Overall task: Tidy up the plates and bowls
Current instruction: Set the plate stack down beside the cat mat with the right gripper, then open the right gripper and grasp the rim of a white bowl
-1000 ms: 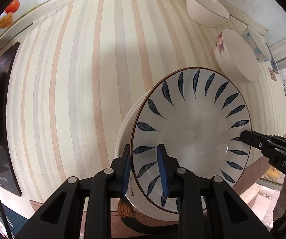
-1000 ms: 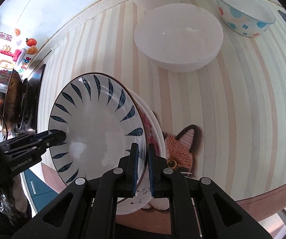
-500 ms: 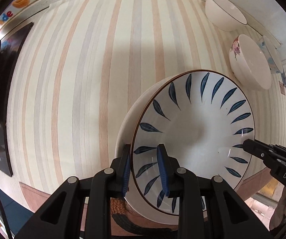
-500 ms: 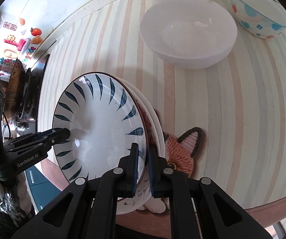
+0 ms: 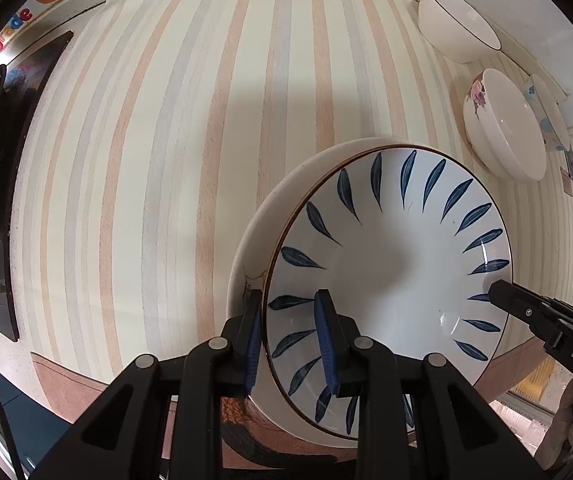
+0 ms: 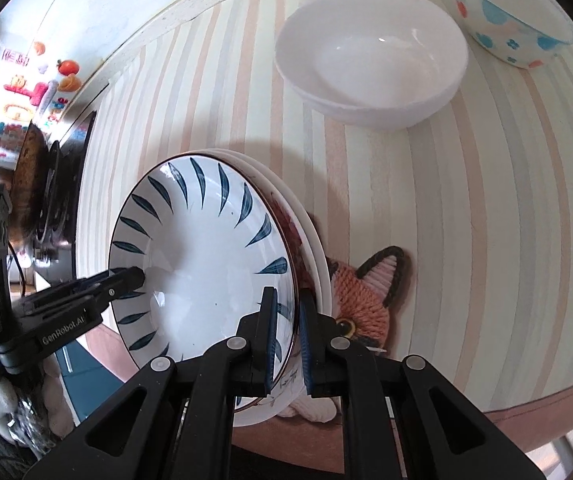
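A white plate with blue leaf marks (image 5: 390, 264) lies on top of a stack of plates (image 5: 270, 216); it also shows in the right wrist view (image 6: 202, 256). My left gripper (image 5: 288, 340) is shut on the near rim of the stack, one finger over the leaf plate, one under the stack. My right gripper (image 6: 286, 332) is shut on the opposite rim of the leaf plate, with the lower plates (image 6: 314, 256) just beyond its outer finger. The stack sits over a knitted fox coaster (image 6: 366, 292).
A wide white bowl (image 6: 370, 60), a spotted bowl (image 6: 514, 12) and a plain white bowl (image 5: 454, 24) stand at the back of the striped counter (image 5: 166, 160). A floral bowl (image 5: 502, 124) stands right. A stove with a dark pan (image 6: 34, 184) is at the left.
Both grippers and the plate stack have drawn back toward the counter's near edge; the bowls now sit farther off. The grips on the rims are unchanged.
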### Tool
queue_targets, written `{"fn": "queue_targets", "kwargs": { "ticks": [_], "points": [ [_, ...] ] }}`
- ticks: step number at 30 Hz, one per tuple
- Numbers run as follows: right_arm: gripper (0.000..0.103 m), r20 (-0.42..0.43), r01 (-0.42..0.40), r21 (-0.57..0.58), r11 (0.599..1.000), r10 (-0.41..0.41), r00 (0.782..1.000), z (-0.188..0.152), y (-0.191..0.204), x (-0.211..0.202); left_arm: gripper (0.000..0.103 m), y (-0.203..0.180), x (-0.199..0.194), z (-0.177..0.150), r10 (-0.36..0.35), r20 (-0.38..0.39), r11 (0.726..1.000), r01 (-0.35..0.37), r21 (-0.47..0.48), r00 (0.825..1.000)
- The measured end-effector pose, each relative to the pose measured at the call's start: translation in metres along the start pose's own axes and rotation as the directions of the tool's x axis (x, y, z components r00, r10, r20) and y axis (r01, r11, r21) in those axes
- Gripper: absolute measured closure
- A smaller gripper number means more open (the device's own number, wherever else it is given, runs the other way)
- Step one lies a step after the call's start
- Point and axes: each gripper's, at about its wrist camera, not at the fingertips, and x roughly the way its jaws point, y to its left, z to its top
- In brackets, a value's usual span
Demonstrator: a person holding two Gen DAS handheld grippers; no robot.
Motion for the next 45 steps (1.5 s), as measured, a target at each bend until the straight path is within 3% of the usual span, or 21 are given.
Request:
{"fn": "queue_targets", "kwargs": {
  "ticks": [4,10,18,23,32,38,45],
  "points": [
    [0.090,0.009,0.015,0.022,1.000,-0.015,1.000,-0.002,0.002,-0.001,0.080,0.008,-0.001,0.001,-0.033,-0.012,0.999,0.032,-0.027,0.999],
    [0.090,0.012,0.019,0.051,0.999,-0.019,1.000,-0.005,0.001,-0.003,0.080,0.016,-0.015,0.002,-0.012,0.018,0.999,0.013,-0.030,1.000],
    [0.090,0.083,0.073,-0.014,0.997,-0.072,0.994,-0.022,0.023,-0.039,0.080,0.010,-0.072,-0.030,0.057,0.144,0.998,-0.060,0.014,0.988],
    [0.090,0.151,0.070,-0.056,0.996,-0.061,0.987,-0.055,0.047,-0.077,0.080,0.001,-0.117,-0.062,0.056,0.220,0.996,-0.069,0.051,0.974],
    [0.090,0.275,0.035,-0.108,0.994,-0.004,0.961,-0.127,0.091,-0.161,0.079,-0.002,-0.197,-0.113,-0.014,0.332,0.996,-0.015,0.084,0.943],
    [0.090,0.332,0.038,-0.124,0.992,0.006,0.943,-0.166,0.113,-0.203,0.079,0.002,-0.219,-0.139,-0.033,0.361,0.995,-0.005,0.103,0.932],
    [0.090,0.357,0.020,-0.129,0.991,0.027,0.934,-0.194,0.126,-0.224,0.079,0.000,-0.229,-0.153,-0.040,0.366,0.994,-0.002,0.113,0.930]
  ]
}}
